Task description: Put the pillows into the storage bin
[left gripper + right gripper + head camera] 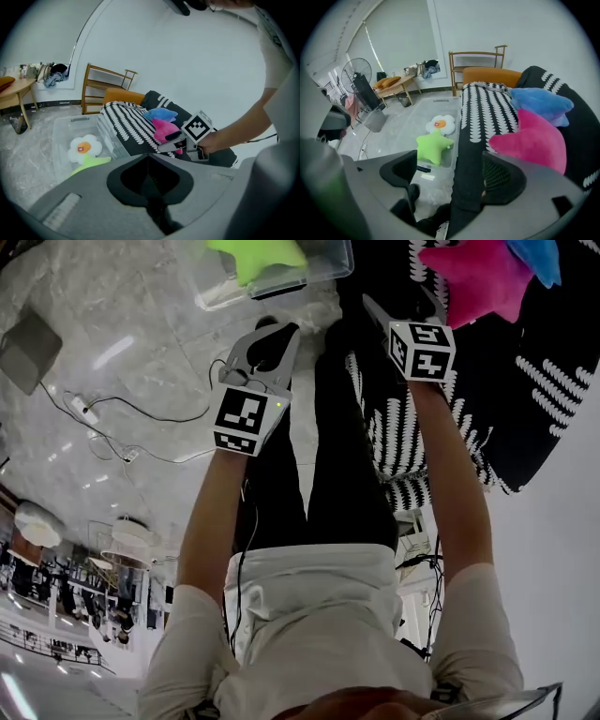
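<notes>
- Pale marbled floor (112, 324) open and wide to the left of the bin, crossed only by thin cables (141, 413) and a white power strip (82, 409).
- Clear storage bin (217, 292) set on that floor, one long wall close along the hanging edge of the black-and-white throw (487, 117) that covers the sofa.
- Green star pillow (433, 146) already inside, tucked into the bin's near corner on the sofa side, one point reaching up to the rim.
- Flower pillow (440, 124) just behind it, further along the bin, touching or nearly so.
- Far half of the bin open.
- Pink star pillow (532, 140) not yet binned: lying on the throw, back from its hanging edge.
- Blue pillow (541, 105) behind the pink one and pressed against it.
- Left gripper (274, 331) held low over the floor at the bin's near end, jaws closed tip to tip, nothing between them.
- Right gripper (166, 141) reaching over the sofa's edge close to the pink pillow, jaws spread wide and empty; only a black trouser leg (466, 187) showing through the gap, not pinched.
- Wooden rack (476, 58) against the far wall past the bin, and a standing fan (356, 75) well off to the side.
</notes>
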`<act>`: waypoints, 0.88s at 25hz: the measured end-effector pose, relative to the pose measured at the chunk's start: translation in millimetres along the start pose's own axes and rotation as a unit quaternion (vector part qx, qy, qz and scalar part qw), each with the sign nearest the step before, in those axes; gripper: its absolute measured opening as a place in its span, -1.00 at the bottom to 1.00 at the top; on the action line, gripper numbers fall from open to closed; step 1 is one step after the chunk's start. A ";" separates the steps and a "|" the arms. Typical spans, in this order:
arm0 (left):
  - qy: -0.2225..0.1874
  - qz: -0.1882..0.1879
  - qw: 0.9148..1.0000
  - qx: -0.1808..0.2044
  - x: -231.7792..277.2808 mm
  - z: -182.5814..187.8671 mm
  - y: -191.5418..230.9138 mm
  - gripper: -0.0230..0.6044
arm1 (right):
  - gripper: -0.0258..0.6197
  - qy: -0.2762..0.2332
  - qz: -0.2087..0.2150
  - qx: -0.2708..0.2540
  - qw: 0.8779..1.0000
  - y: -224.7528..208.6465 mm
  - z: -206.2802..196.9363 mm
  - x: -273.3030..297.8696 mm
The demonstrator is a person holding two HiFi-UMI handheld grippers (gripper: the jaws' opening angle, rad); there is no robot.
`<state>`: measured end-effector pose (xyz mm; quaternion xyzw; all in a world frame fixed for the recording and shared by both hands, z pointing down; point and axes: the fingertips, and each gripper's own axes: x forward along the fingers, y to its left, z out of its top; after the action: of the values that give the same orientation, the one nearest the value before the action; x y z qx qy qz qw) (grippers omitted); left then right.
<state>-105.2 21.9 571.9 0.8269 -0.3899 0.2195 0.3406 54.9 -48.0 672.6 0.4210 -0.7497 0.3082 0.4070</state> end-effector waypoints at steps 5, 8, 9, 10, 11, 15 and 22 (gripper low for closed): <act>0.013 -0.026 1.000 0.011 30.4 0.2 -29.2 -0.87 | 0.42 -0.006 -0.046 0.068 0.997 -60.4 -32.8 -16.2; 0.021 -0.039 0.999 0.023 46.9 3.1 -43.1 -0.87 | 0.44 -0.009 -0.077 0.106 0.991 -97.0 -47.1 -25.5; 0.023 -0.042 0.998 0.026 52.1 3.6 -47.5 -0.87 | 0.44 -0.009 -0.084 0.117 0.990 -107.7 -52.3 -27.6; 0.025 -0.045 0.998 0.029 57.2 4.0 -52.1 -0.87 | 0.44 -0.008 -0.089 0.126 0.988 -117.5 -57.8 -29.5; 0.026 -0.047 0.998 0.030 62.1 4.4 -56.8 -0.87 | 0.44 -0.007 -0.094 0.133 0.987 -126.6 -63.3 -31.3; 0.029 -0.052 0.998 0.033 81.7 8.4 -74.8 -0.87 | 0.44 0.000 -0.113 0.149 0.982 -162.0 -81.1 -37.0; 0.033 -0.057 0.997 0.027 119.0 8.2 -95.3 -0.87 | 0.45 0.028 -0.126 0.180 0.975 -211.8 -113.8 -22.4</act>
<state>42.6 1.2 603.9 0.8491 -0.3246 0.2367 0.3430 288.7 -44.3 732.9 0.5696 -0.6113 0.3958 0.3809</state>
